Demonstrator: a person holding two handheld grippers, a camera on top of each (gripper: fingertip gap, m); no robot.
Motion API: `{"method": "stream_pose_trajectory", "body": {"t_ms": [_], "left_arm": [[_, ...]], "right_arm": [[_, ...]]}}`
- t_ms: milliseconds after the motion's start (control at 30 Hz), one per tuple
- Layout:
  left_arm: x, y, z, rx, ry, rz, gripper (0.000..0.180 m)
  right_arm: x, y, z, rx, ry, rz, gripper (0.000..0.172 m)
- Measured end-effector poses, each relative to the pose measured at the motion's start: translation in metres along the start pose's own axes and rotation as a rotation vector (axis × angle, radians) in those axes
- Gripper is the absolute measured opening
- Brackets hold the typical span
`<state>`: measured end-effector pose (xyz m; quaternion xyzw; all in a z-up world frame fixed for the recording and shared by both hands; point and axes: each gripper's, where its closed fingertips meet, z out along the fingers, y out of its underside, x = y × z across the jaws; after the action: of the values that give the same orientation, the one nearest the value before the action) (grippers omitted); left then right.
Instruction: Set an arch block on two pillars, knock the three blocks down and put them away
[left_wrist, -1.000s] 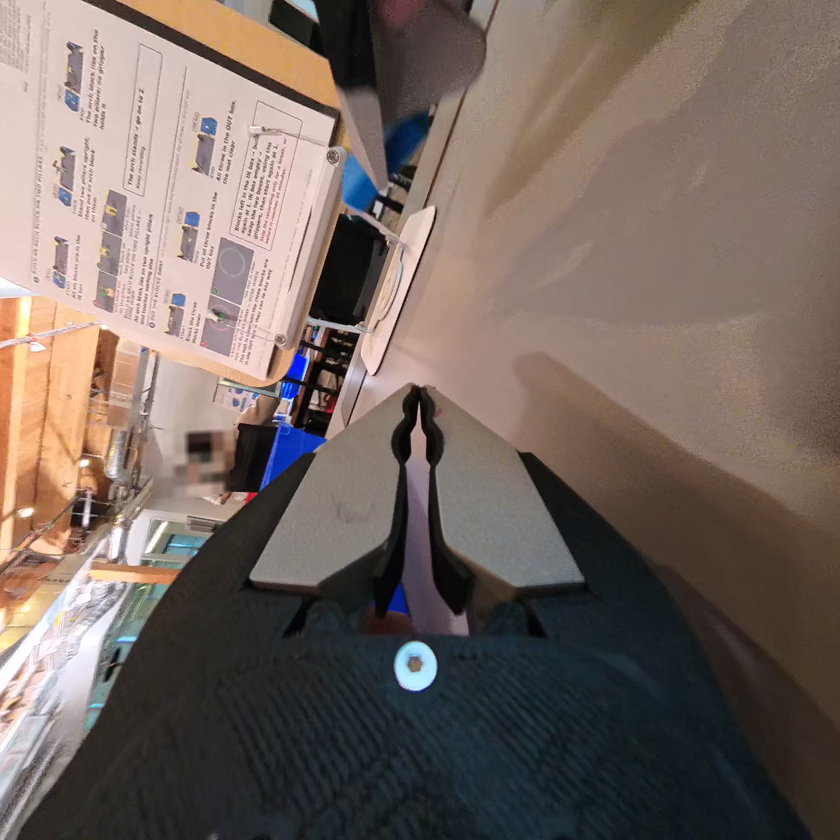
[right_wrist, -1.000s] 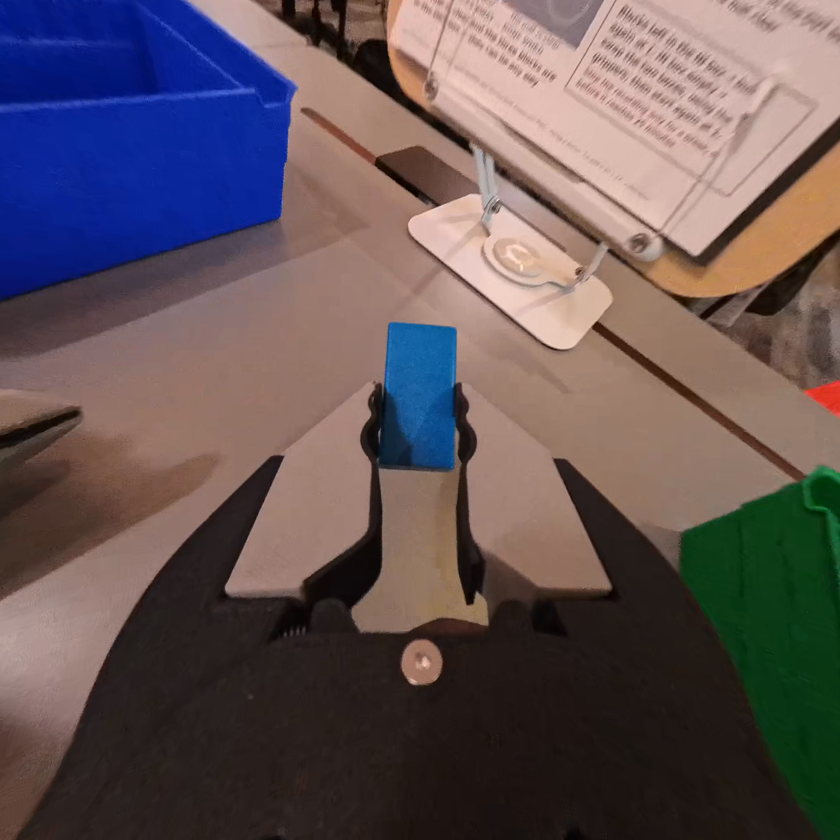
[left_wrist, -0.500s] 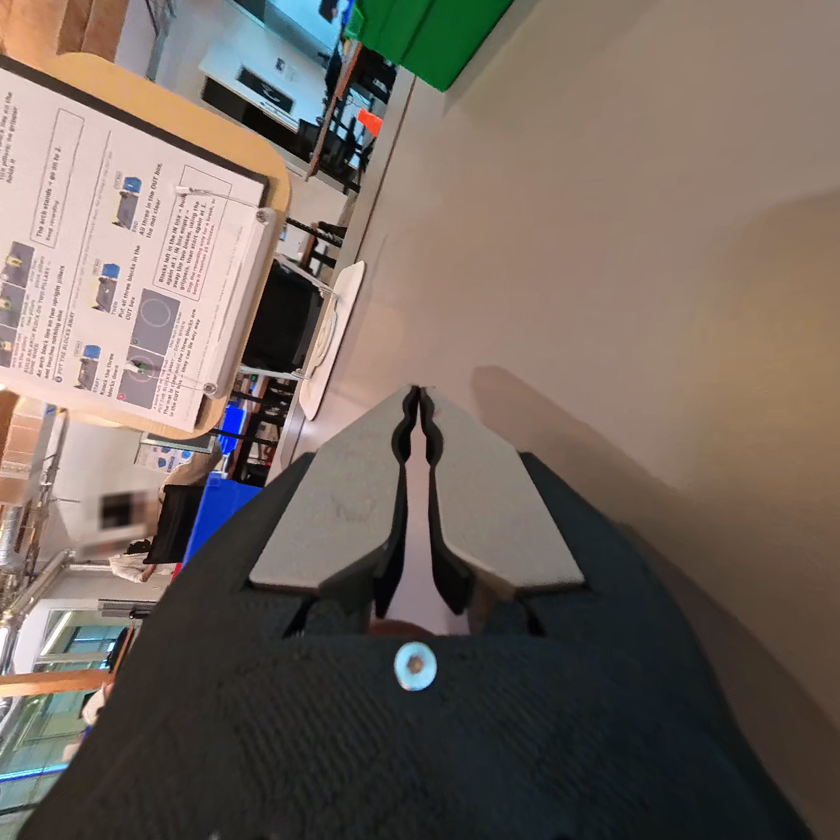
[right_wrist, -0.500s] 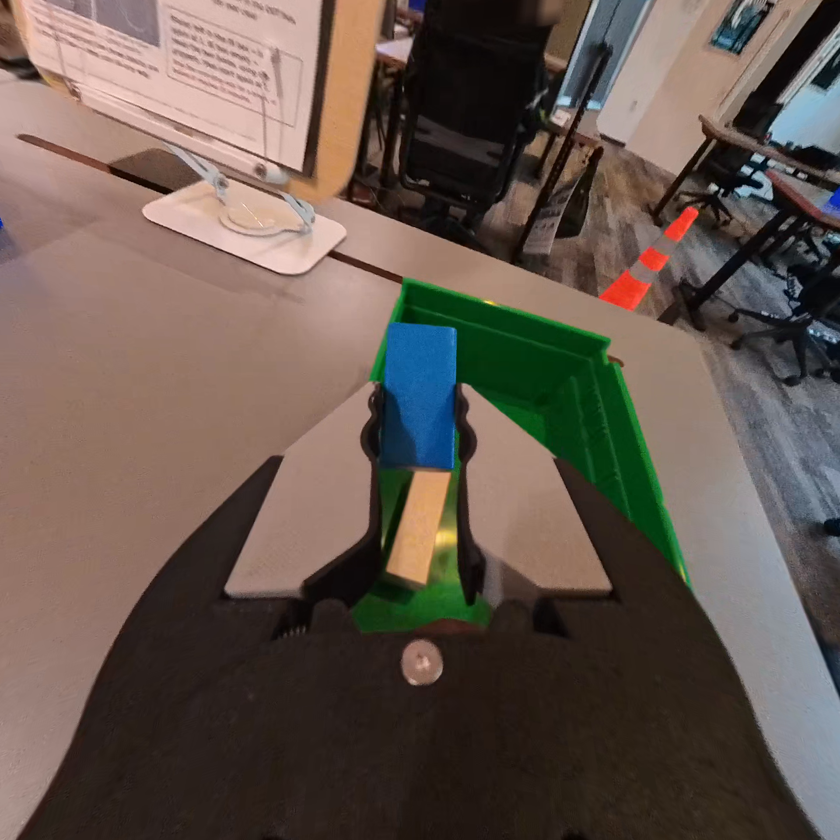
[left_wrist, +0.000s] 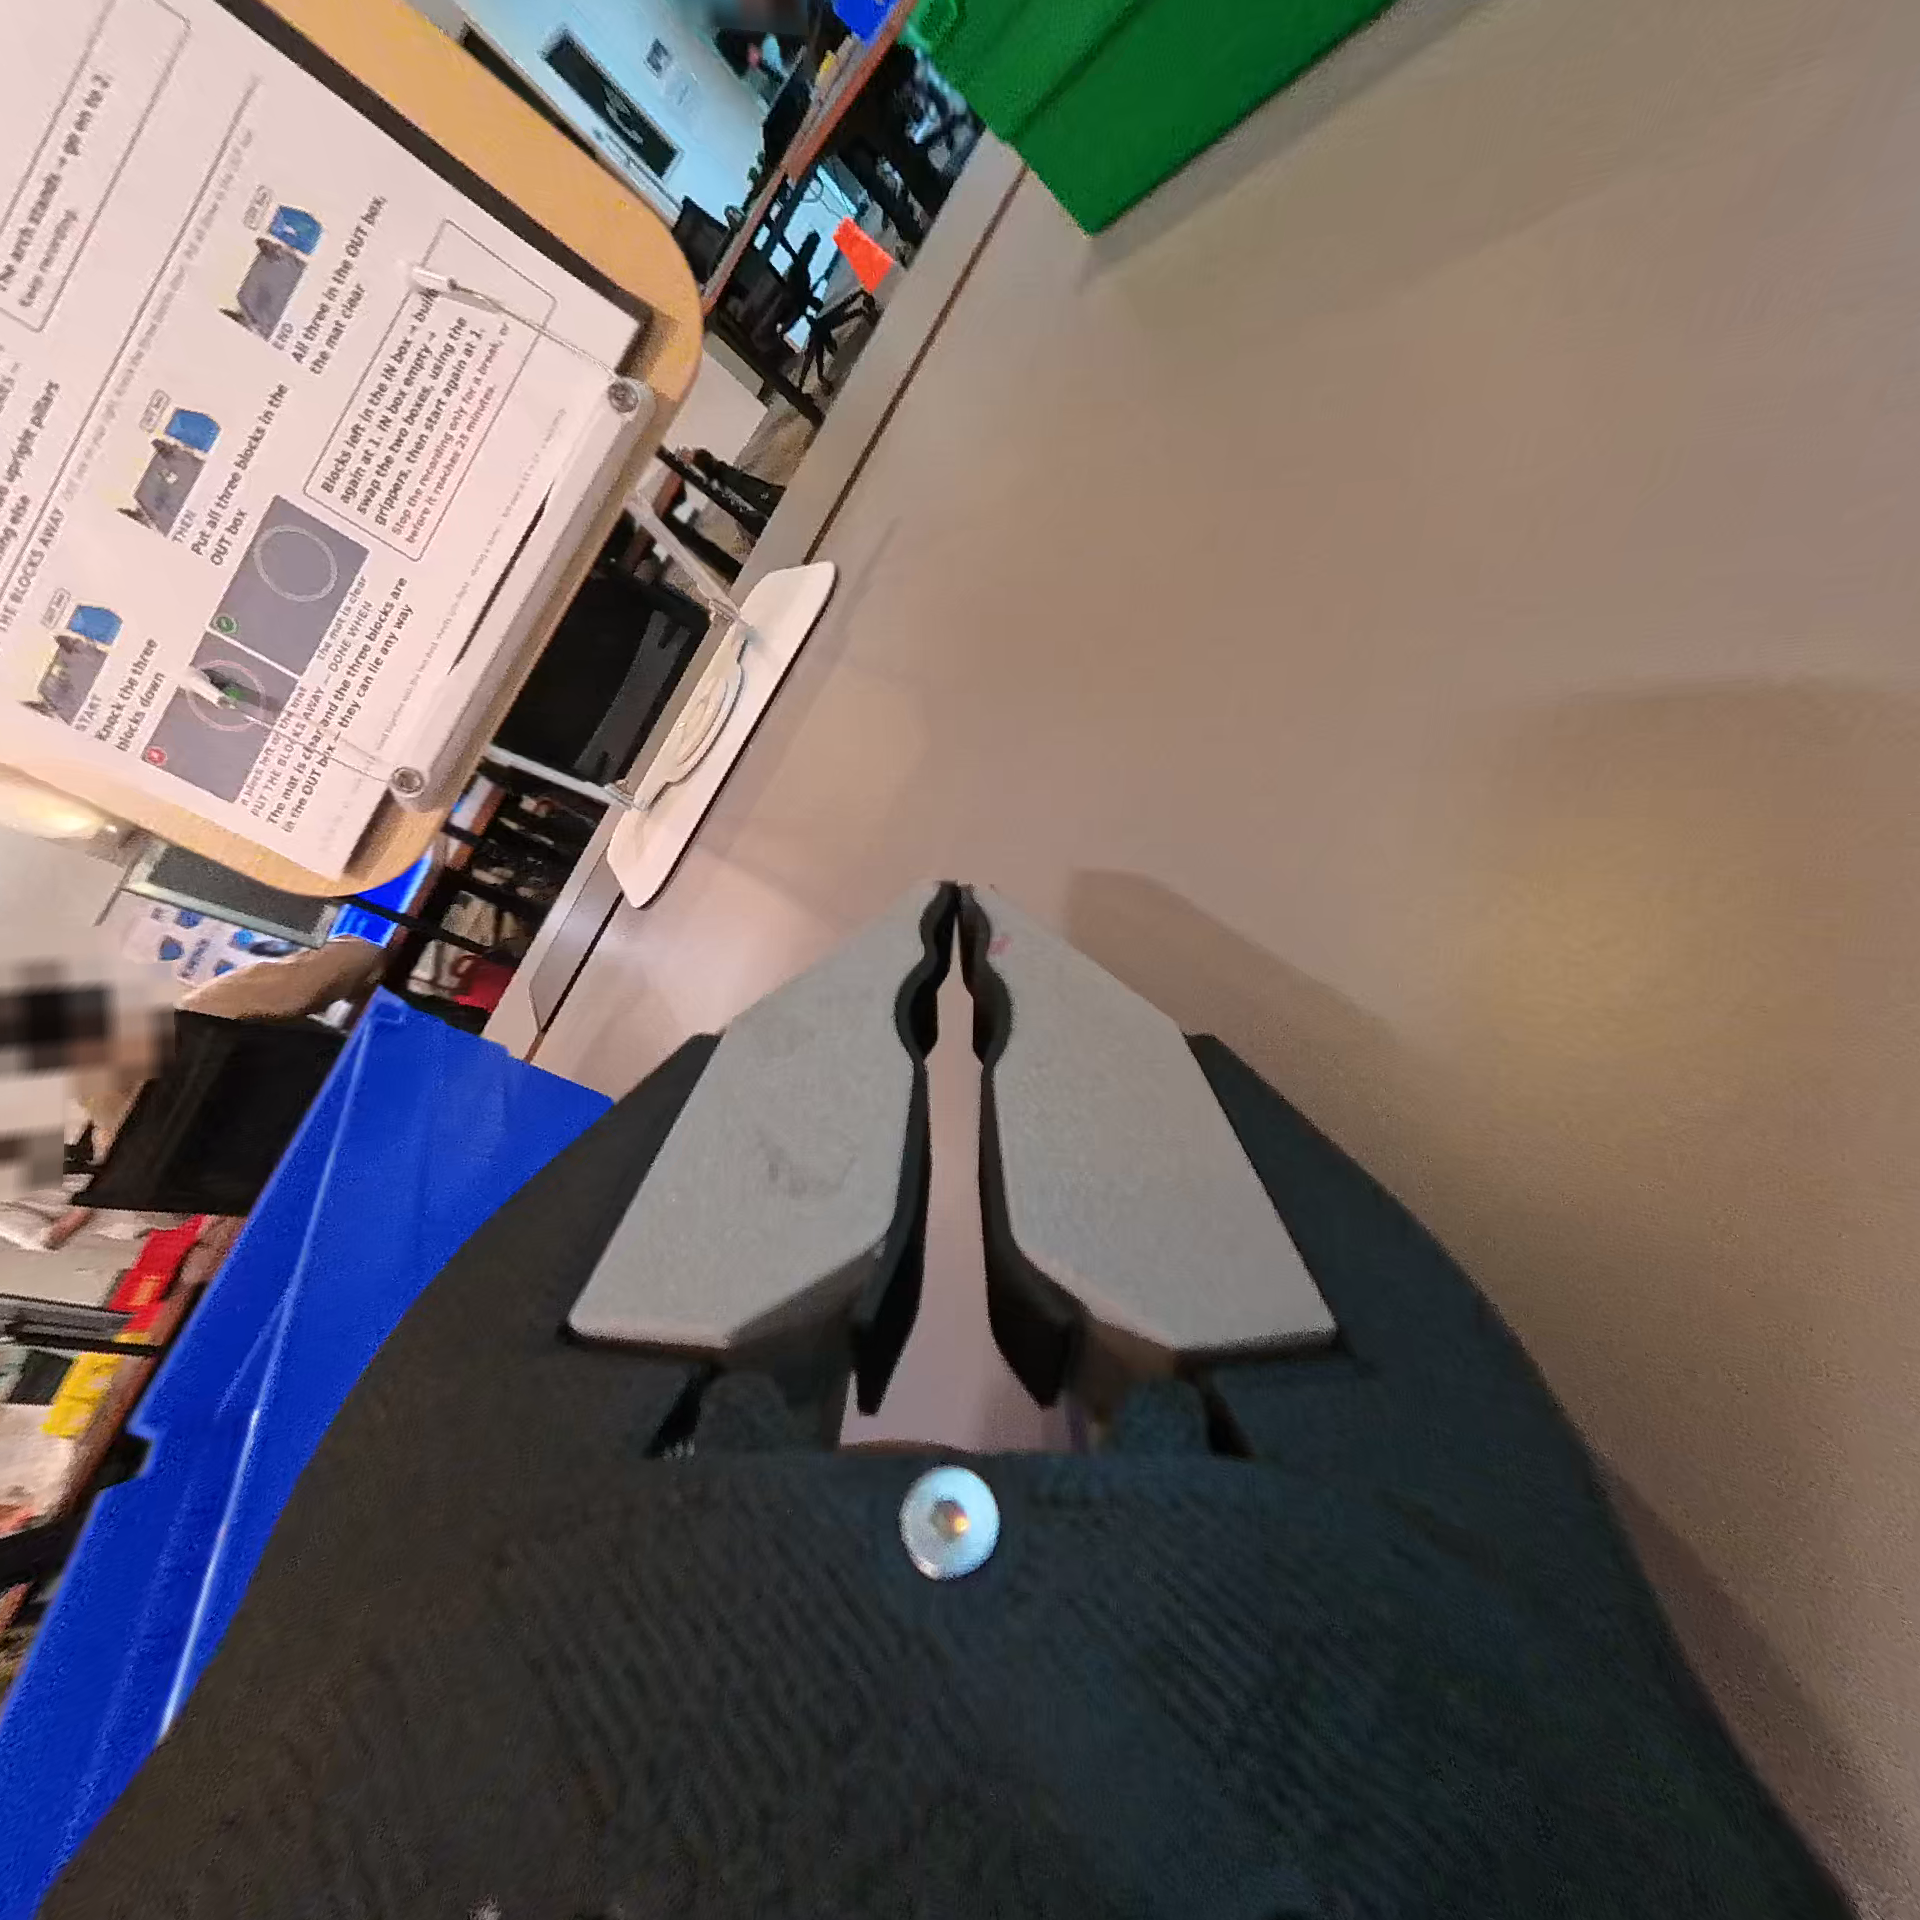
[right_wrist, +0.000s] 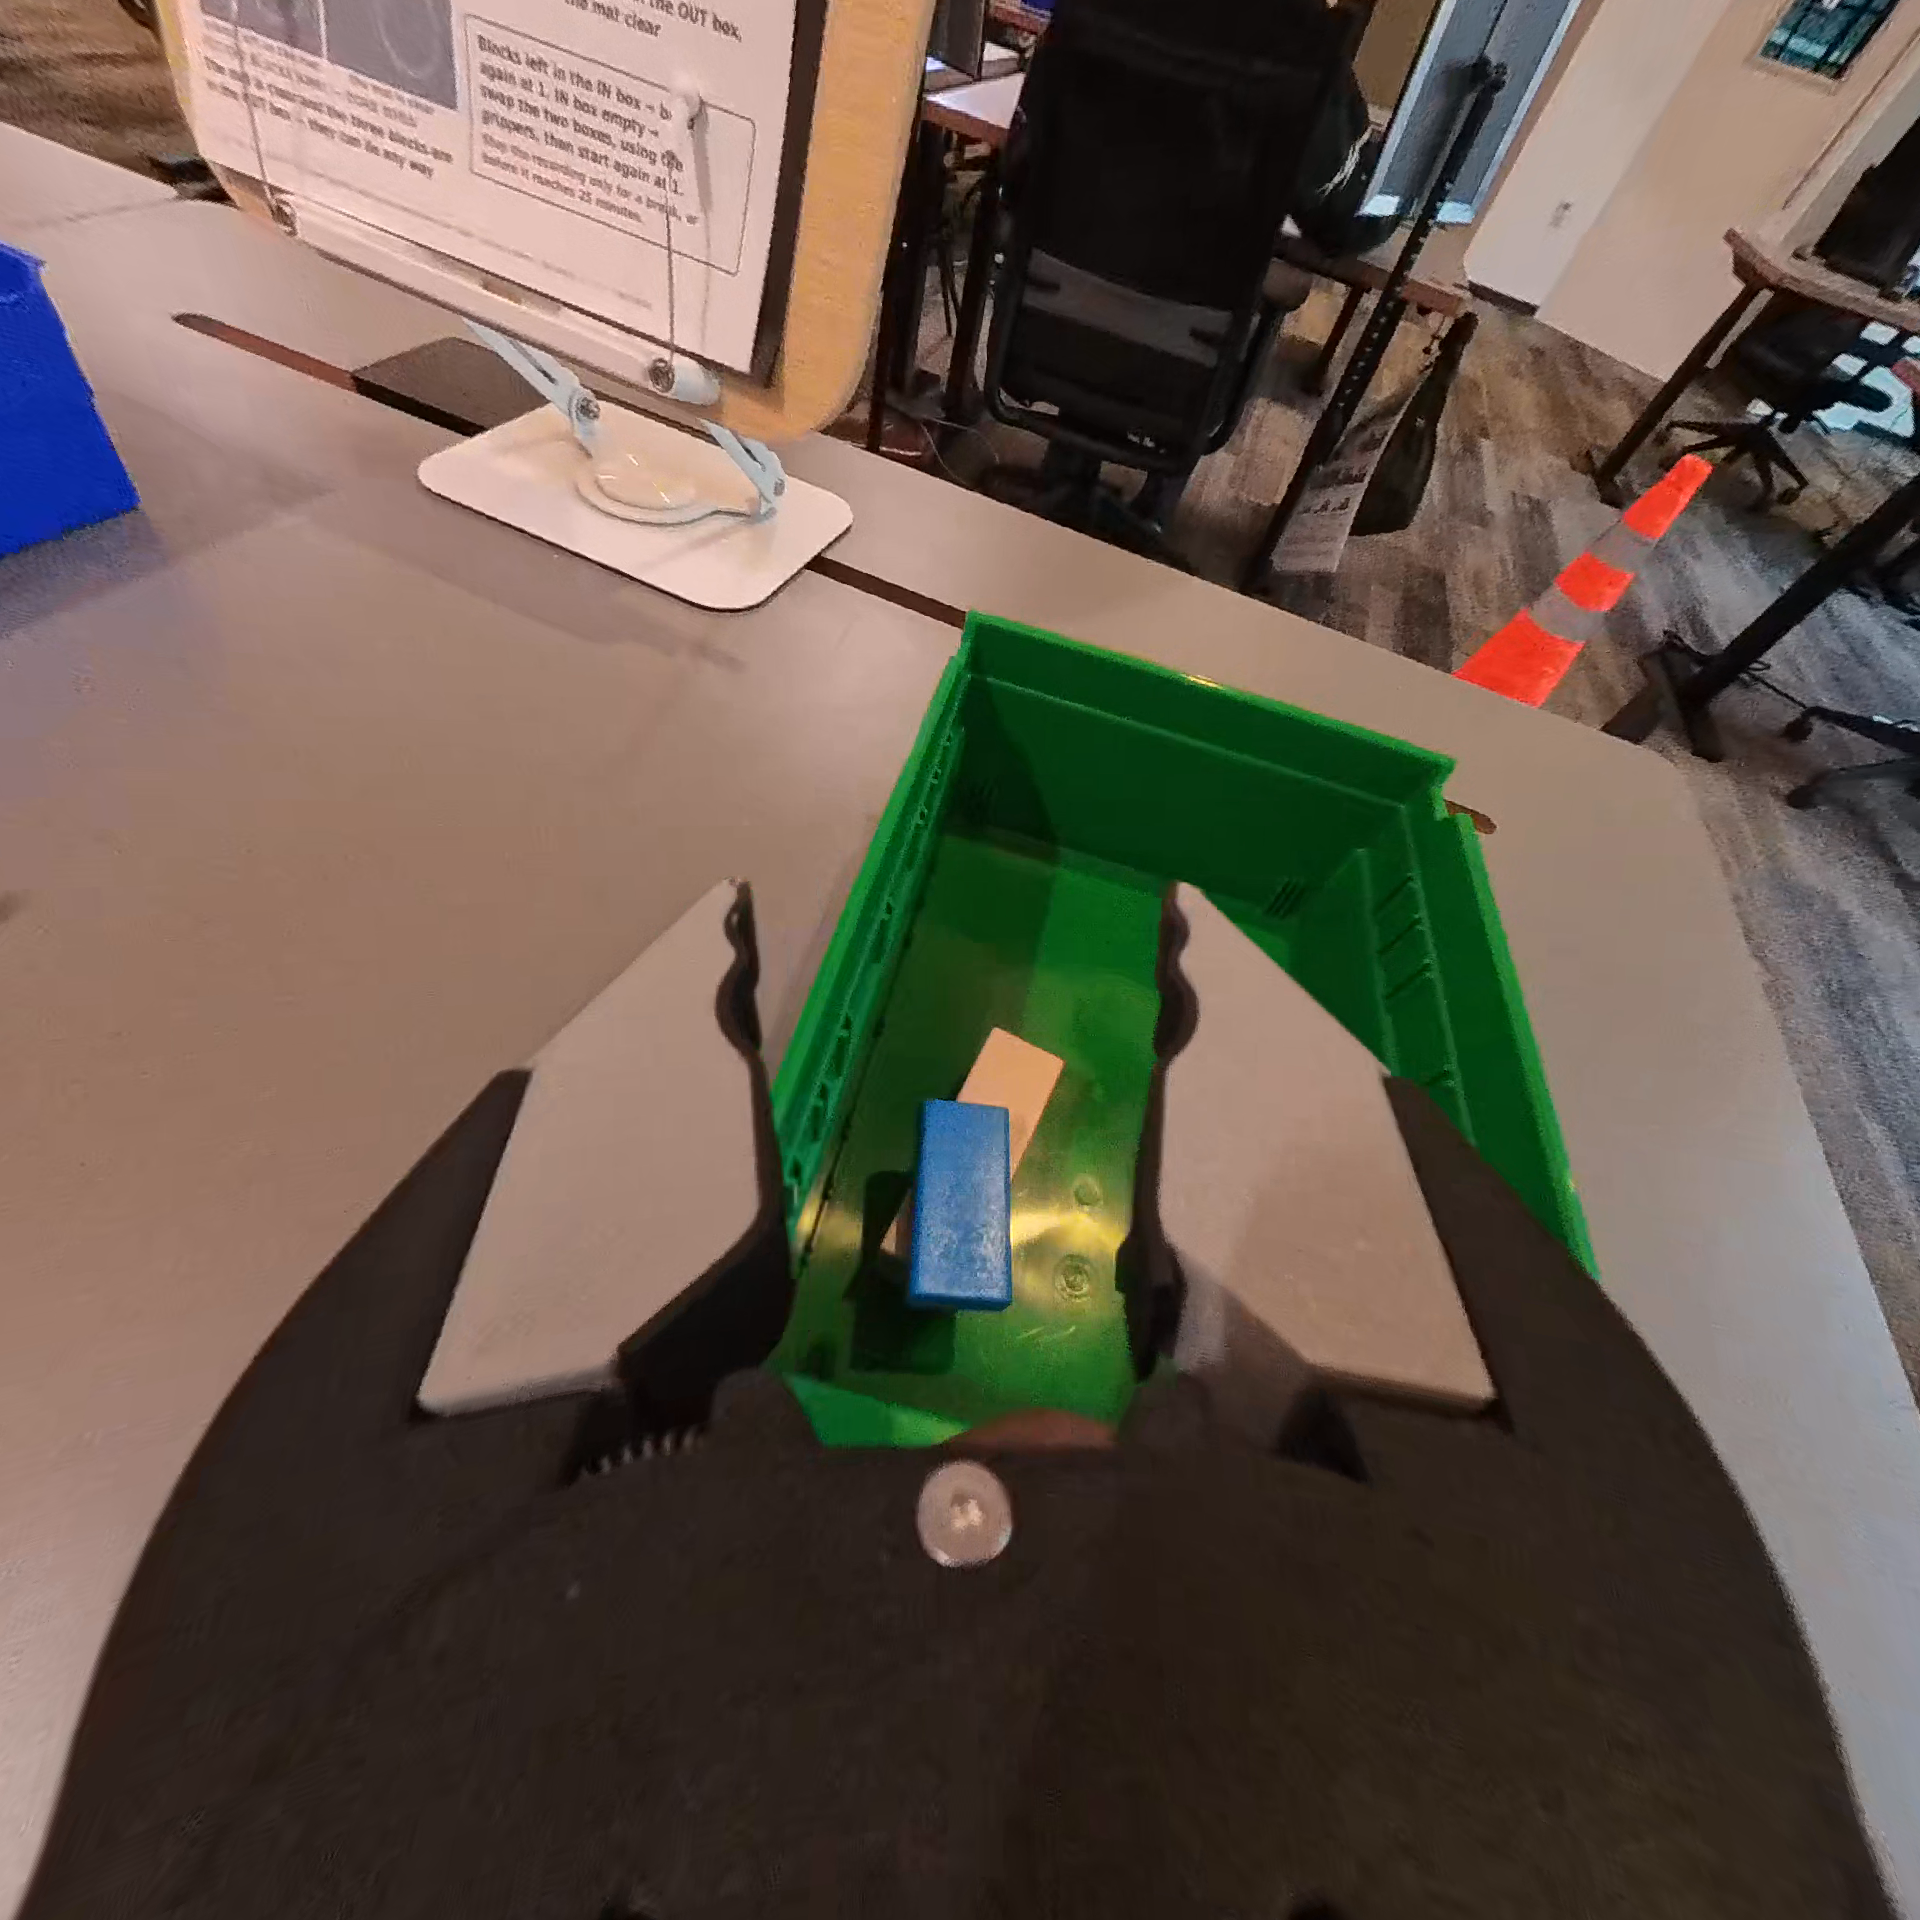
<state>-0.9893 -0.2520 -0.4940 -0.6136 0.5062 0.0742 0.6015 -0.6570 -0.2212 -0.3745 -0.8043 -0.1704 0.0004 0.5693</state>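
Blue and rigid, the block (right_wrist: 961, 1205) sits inside the green bin (right_wrist: 1195, 727), leaning on a pale wooden block (right_wrist: 1013, 1075), clear of your right gripper (right_wrist: 956, 914), whose fingers (right_wrist: 623, 1122) stand spread wide above it. Your left gripper (left_wrist: 958, 896) hangs over the bare surface (left_wrist: 1455, 623) beside the blue bin (left_wrist: 260, 1299), fingers pressed together on nothing. These blocks look light, hard and smooth-faced; pinch one across its narrow sides, near the middle, squarely so it won't twist.
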Motion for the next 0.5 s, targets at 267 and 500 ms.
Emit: {"method": "stream_pose_trajectory", "body": {"t_ms": [267,500], "left_arm": [[-0.051,-0.042,-0.045,0.102,0.016,-0.425,0.061],[-0.094,-0.017,-0.096,0.050,-0.108,-0.622,0.083]], "right_arm": [[-0.018,0.002,-0.001,0.013,-0.091,0.074,0.078],[-0.038,0.022,-0.015,-0.045,-0.108,0.071,0.087]]}}
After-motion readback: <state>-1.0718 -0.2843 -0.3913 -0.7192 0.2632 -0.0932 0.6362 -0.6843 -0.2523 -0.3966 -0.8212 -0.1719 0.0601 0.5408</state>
